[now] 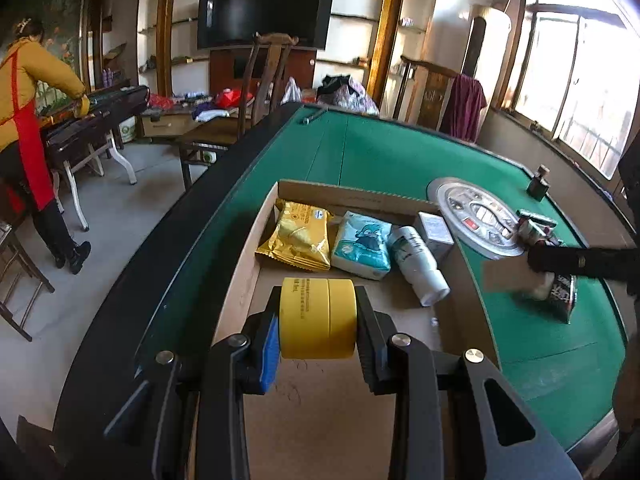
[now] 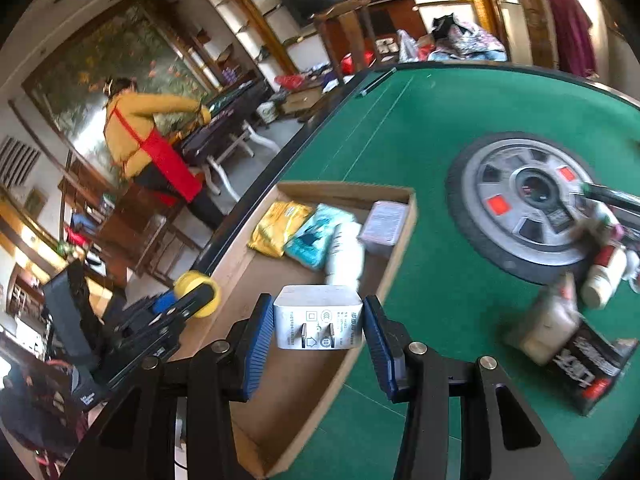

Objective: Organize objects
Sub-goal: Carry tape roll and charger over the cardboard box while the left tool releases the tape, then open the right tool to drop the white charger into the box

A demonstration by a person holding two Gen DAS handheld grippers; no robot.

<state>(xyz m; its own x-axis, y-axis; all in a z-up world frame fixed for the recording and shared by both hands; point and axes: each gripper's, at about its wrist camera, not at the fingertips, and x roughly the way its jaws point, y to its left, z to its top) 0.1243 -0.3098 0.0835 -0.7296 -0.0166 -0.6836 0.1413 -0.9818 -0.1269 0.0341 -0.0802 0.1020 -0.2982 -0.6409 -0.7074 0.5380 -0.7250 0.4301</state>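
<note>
Clamping a white charger over the cardboard tray's near end, the right hand-held gripper faces open tray floor at twelve o'clock, while the left hand-held gripper, at nine o'clock, grips yellow tape.

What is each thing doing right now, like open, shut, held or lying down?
Left gripper: shut on yellow tape roll.
Right gripper: shut on white plug charger.
Shallow cardboard box: open-topped.
White plastic bottle: lying on its side in the box.
Gold snack packet: lying flat, sealed.
</note>
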